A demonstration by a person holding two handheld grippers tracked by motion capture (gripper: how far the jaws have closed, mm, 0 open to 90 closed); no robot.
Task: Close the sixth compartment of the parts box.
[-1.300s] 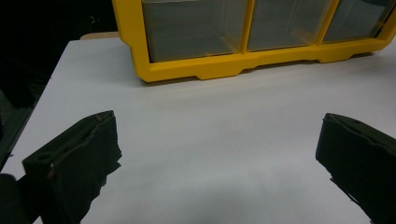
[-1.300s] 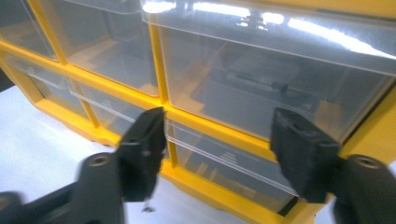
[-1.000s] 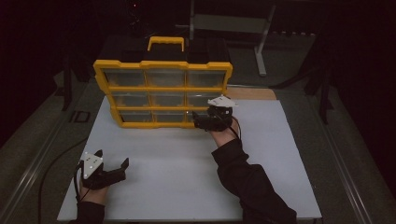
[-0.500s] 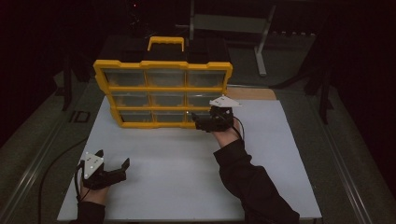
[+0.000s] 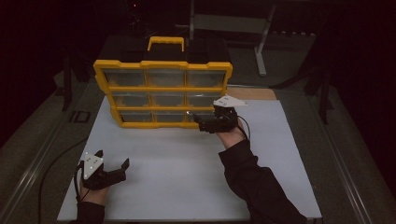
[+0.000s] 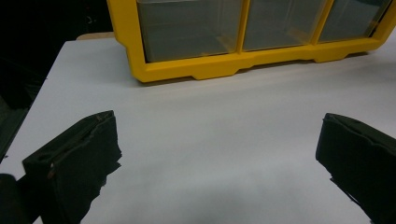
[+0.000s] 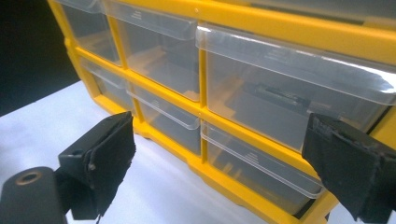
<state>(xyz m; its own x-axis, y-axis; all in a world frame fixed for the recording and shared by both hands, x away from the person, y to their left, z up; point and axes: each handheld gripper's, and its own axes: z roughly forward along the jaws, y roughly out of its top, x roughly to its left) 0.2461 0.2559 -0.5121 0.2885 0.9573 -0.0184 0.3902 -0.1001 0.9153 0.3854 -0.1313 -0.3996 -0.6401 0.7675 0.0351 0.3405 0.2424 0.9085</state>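
A yellow drawer organizer (image 5: 163,93) with clear plastic drawers and a yellow handle stands upright at the back of the white board. My right gripper (image 5: 201,125) is open, its jaws wide apart just in front of the cabinet's bottom right drawer (image 7: 261,163). In the right gripper view the clear drawers (image 7: 289,88) are all pushed in. My left gripper (image 5: 119,169) rests low at the board's front left, open with nothing between its jaws. The cabinet's lower edge (image 6: 224,70) lies well ahead of it in the left gripper view.
The white board (image 5: 187,163) covers the table, with bare room between the two hands. A brown panel (image 5: 252,93) lies behind the board at the right. A metal stand (image 5: 261,42) rises in the dark background. The table's left edge (image 5: 37,158) runs beside my left hand.
My right gripper has shifted slightly right and nearer along the cabinet's bottom row. The left gripper has stayed in place.
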